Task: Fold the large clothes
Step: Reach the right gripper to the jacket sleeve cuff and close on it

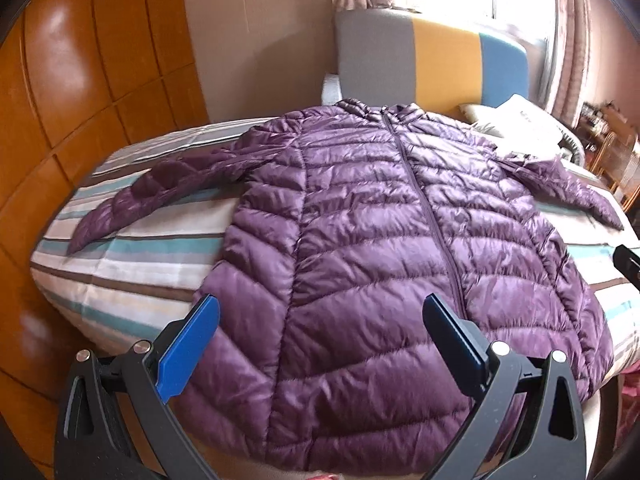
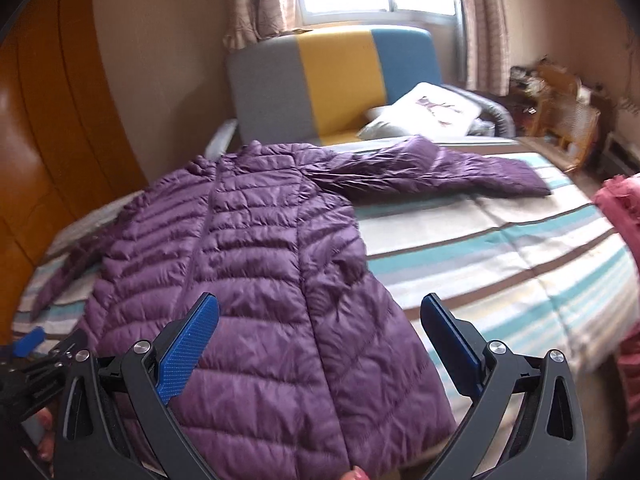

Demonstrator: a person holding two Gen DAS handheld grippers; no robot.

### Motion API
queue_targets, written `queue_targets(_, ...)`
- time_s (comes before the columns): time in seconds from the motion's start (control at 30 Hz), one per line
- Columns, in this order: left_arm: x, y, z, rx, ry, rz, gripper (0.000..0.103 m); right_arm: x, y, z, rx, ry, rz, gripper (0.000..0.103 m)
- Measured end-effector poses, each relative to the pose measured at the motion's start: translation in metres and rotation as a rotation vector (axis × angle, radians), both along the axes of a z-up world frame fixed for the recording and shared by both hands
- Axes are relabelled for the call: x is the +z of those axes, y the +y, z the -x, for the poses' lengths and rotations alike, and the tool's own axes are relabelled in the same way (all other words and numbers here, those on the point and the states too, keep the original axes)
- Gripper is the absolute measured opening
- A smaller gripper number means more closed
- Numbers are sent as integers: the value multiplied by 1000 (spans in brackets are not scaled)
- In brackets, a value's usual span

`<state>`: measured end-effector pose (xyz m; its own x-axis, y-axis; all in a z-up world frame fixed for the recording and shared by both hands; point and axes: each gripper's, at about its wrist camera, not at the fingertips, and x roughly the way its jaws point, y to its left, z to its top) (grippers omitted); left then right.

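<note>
Purple puffer jacket (image 1: 372,240) lies flat, zipped, sleeves spread on the striped bed (image 1: 132,276). No fold made yet. Our left gripper (image 1: 320,344) and right gripper (image 2: 320,344) hover wide open, empty.

My left gripper (image 1: 320,320) stands with its jaws wide apart and nothing between them but air above the jacket's (image 1: 360,240) hem; my right gripper (image 2: 320,320) is the same. To my right lies bare striped bedspread (image 2: 500,248), free to pass over up to the spread sleeve (image 2: 460,174). A pink cloth (image 2: 620,208) crowds that far edge. To my left, a strip of bedding is bare between sleeve and body, then the wooden wardrobe (image 1: 92,80) closes in. Ahead, pillows (image 2: 432,110) and a headboard (image 2: 340,80) block the way. The lower left corner is blurred, perhaps fingers.
</note>
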<state>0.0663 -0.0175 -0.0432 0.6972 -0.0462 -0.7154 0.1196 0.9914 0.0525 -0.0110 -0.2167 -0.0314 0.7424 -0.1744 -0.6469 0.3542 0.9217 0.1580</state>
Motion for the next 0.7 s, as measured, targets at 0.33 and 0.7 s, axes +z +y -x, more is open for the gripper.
queue_targets(0.33, -17, -7, -55, 2, -7, -49, 101, -32, -97, -36, -175, 129, -57, 100)
queue_targets(0.7, -56, -7, -124, 76, 75, -53, 101, -61, -231, -69, -391, 62, -256, 83)
